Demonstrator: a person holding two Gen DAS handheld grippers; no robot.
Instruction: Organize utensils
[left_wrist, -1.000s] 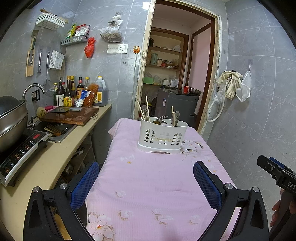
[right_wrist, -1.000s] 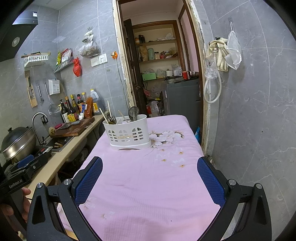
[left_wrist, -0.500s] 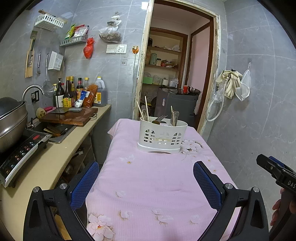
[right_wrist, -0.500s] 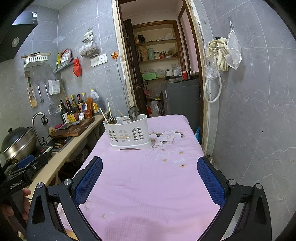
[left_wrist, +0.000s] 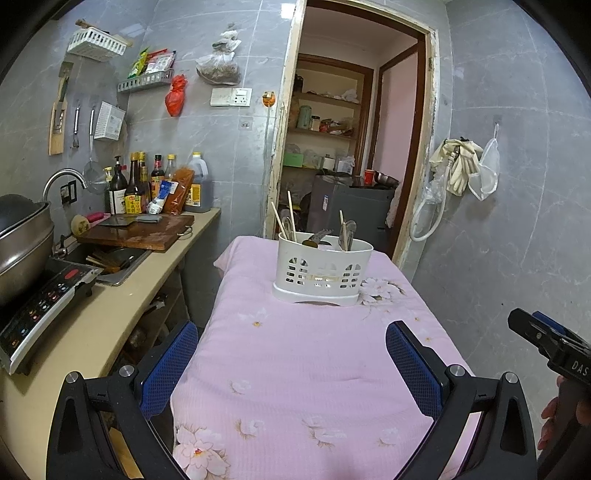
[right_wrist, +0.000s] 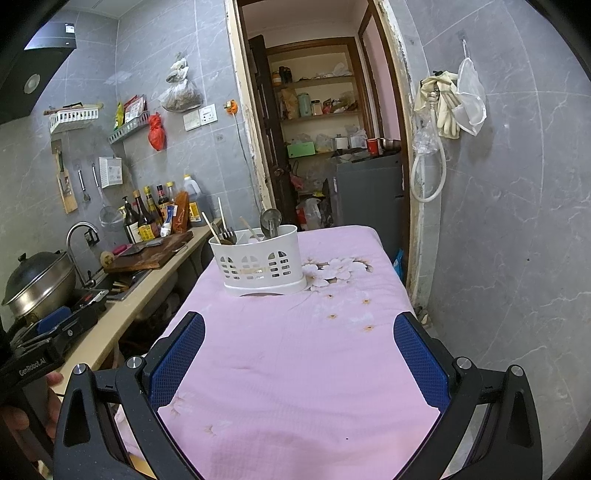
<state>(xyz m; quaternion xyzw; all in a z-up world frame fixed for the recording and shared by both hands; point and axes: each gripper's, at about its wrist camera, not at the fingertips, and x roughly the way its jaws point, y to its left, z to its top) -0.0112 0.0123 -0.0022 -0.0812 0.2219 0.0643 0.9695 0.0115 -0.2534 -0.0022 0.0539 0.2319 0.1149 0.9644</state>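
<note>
A white slotted utensil caddy (left_wrist: 320, 269) stands upright near the far end of a table under a pink floral cloth (left_wrist: 295, 354); it also shows in the right wrist view (right_wrist: 260, 260). It holds chopsticks (left_wrist: 286, 218), forks and spoons (right_wrist: 270, 221). My left gripper (left_wrist: 291, 354) is open and empty, well short of the caddy above the near half of the cloth. My right gripper (right_wrist: 299, 350) is open and empty, also well short of the caddy.
A kitchen counter (left_wrist: 110, 306) runs along the left with an induction cooker (left_wrist: 40, 306), pot, sink, cutting board (left_wrist: 140, 230) and bottles. A grey tiled wall (left_wrist: 517, 221) is close on the right. An open doorway (left_wrist: 351, 147) lies behind the table.
Both grippers stay open and nearly still; the left wrist view has shifted very slightly. The caddy has not moved.
</note>
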